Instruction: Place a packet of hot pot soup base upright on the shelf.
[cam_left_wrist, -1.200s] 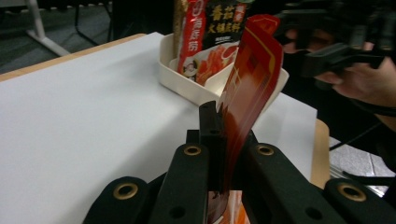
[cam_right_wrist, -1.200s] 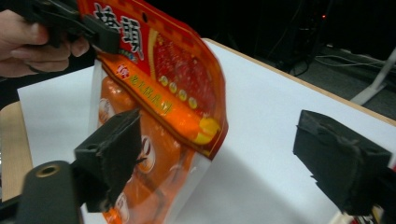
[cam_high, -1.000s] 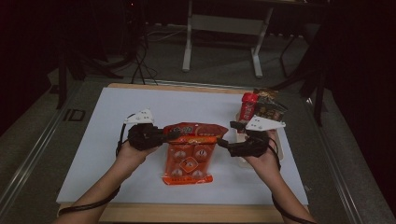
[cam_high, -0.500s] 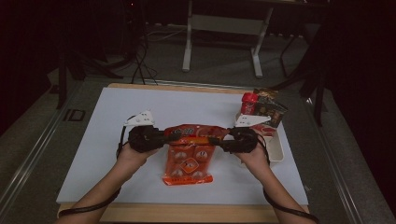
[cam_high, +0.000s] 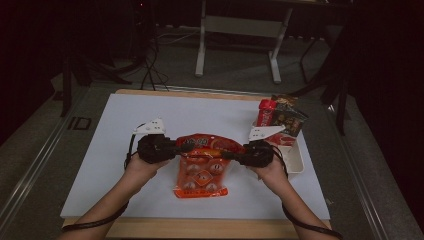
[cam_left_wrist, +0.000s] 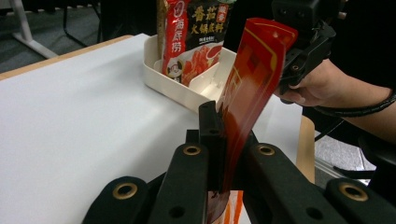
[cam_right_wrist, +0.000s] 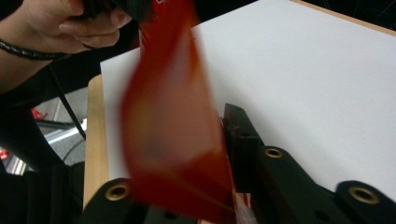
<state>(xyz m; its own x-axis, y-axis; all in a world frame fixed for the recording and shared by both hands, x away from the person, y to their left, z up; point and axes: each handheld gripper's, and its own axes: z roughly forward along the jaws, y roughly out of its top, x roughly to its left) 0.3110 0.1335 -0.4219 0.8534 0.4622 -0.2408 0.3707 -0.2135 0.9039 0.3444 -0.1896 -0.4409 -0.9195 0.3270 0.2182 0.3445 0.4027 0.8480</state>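
Grippers hold the same thing from 2 sides: an orange-red snack pouch (cam_high: 201, 167) stretched between them over the white table (cam_high: 100, 150). In the high view the left gripper (cam_high: 181, 148) bites the pouch's upper edge from 9 o'clock and the right gripper (cam_high: 231, 155) bites it from 3 o'clock, so the top of the bag is pinched at both ends while the rest hangs toward 6 o'clock, its lower edge close to the near rim of the white surface.

In the left gripper view the 2 black jaws are clamped on the pouch (cam_left_wrist: 247, 102) — the foil runs up between them and leans toward 1 o'clock, where the right gripper (cam_left_wrist: 303, 42) and the hand (cam_left_wrist: 317, 86) behind it take the far end. In the right gripper view the jaws are likewise closed on the pouch (cam_right_wrist: 173, 140), which is blurred and rises toward 11 o'clock to the other hand (cam_right_wrist: 70, 28).

At 2 o'clock from the pouch in the high view sits a white tray (cam_high: 295, 160) just beside the right hand, with several red and dark packets (cam_high: 280, 117) standing upright in it. The left gripper view shows the tray (cam_left_wrist: 173, 84) has a divider, and the packets (cam_left_wrist: 196, 32) stand in its far compartment — red ones with printed characters.
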